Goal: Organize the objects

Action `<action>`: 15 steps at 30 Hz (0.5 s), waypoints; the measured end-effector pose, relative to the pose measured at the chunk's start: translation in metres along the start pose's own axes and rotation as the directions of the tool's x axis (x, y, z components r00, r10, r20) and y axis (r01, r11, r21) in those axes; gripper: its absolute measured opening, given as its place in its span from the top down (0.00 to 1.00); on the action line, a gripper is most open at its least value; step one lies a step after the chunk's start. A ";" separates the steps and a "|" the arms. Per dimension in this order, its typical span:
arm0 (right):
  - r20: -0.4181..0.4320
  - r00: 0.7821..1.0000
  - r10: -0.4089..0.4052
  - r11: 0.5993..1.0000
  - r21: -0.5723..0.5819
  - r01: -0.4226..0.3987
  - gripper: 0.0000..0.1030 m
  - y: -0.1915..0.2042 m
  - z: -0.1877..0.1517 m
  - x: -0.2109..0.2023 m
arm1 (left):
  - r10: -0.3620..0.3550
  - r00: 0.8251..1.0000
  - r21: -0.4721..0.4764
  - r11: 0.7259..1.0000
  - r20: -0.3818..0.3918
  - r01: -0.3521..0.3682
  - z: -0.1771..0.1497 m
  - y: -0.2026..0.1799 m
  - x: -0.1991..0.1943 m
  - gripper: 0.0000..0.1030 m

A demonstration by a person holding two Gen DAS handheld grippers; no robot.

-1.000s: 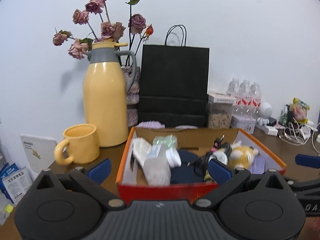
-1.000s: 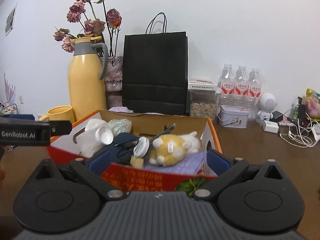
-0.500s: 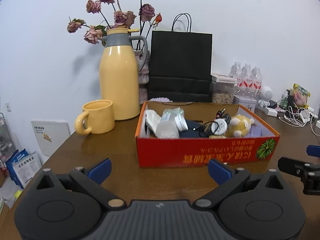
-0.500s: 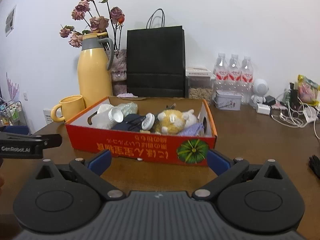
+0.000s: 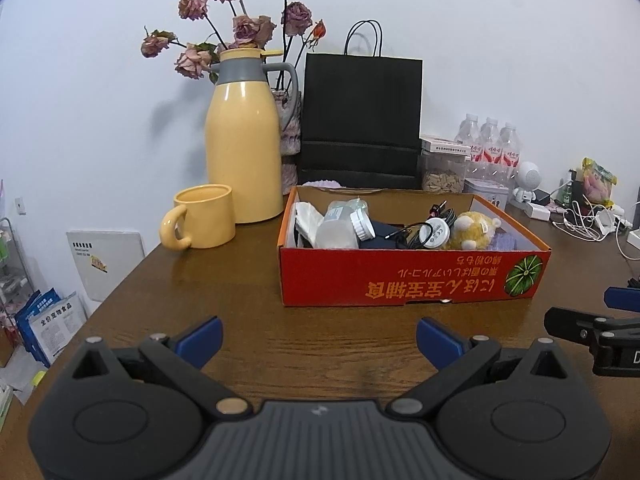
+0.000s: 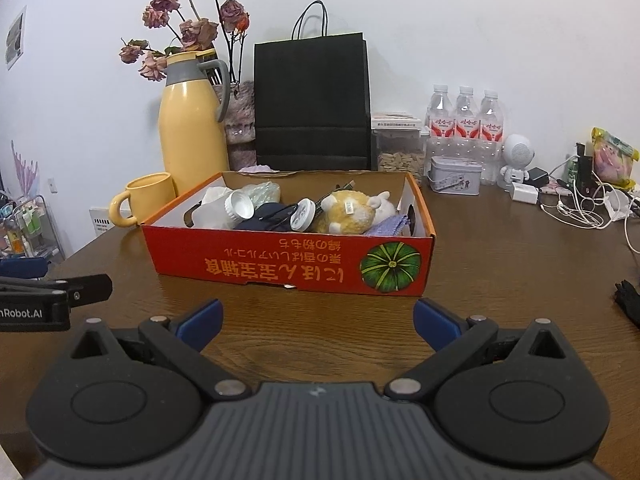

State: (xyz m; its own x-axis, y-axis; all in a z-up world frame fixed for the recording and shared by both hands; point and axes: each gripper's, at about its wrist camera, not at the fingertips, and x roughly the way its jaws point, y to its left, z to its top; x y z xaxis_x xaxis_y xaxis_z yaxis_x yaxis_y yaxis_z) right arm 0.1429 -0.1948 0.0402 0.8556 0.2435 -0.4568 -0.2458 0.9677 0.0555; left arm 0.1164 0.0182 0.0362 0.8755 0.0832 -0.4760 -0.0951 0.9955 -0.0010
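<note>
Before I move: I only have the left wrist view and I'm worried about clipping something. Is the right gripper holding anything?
Observer: No. The right gripper is open with nothing between its fingers, and it sits short of the red box.
Operator: Anything on the table further right?
Observer: A black object lies at the far right edge. I cannot tell what it is.
Operator: Any handhold on the box?
Observer: Its right end wall has a dark cutout.
</note>
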 end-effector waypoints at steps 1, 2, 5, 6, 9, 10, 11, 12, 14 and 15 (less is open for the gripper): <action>-0.001 1.000 0.001 1.000 -0.001 -0.001 0.00 0.001 0.000 0.001 | 0.000 1.000 -0.001 1.000 0.000 0.000 0.000 0.000 0.000 0.00; -0.001 1.000 0.001 1.000 -0.001 -0.001 0.00 0.001 0.000 0.001 | 0.000 1.000 -0.001 1.000 0.000 0.000 -0.001 0.001 0.000 0.00; -0.004 1.000 0.001 1.000 -0.001 -0.001 0.00 0.001 0.000 0.002 | 0.000 1.000 -0.002 1.000 -0.001 0.000 -0.001 0.001 0.000 0.00; -0.004 1.000 0.001 1.000 -0.001 -0.001 0.00 0.001 0.000 0.002 | 0.000 1.000 -0.001 1.000 -0.002 0.000 -0.002 0.002 0.000 0.00; -0.003 1.000 0.001 1.000 -0.001 -0.001 0.00 0.001 0.000 0.002 | 0.000 1.000 -0.002 1.000 -0.006 0.000 -0.002 0.002 0.000 0.00; -0.003 1.000 0.002 1.000 -0.001 -0.002 0.00 0.001 0.000 0.002 | 0.001 1.000 -0.002 1.000 -0.006 -0.001 -0.002 0.002 0.000 0.00; -0.004 1.000 0.001 1.000 -0.001 -0.001 0.00 0.001 0.000 0.002 | 0.000 1.000 -0.002 1.000 -0.006 0.000 -0.002 0.002 0.000 0.00; -0.004 1.000 0.001 1.000 -0.001 -0.001 0.00 0.001 0.000 0.002 | -0.001 1.000 -0.003 1.000 -0.007 0.001 -0.002 0.002 0.000 0.00; -0.003 1.000 0.001 1.000 -0.001 -0.001 0.00 0.001 0.000 0.002 | -0.001 1.000 -0.002 1.000 -0.006 0.001 -0.002 0.002 0.000 0.00; -0.003 1.000 0.001 1.000 -0.001 -0.001 0.00 0.001 0.000 0.002 | -0.002 1.000 -0.002 1.000 -0.006 0.002 -0.002 0.002 0.000 0.00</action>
State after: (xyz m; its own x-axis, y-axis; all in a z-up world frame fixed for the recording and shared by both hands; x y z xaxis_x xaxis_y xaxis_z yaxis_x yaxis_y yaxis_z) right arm 0.1442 -0.1935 0.0390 0.8537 0.2444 -0.4598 -0.2471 0.9674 0.0554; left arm 0.1156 0.0197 0.0341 0.8727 0.0812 -0.4815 -0.0947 0.9955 -0.0039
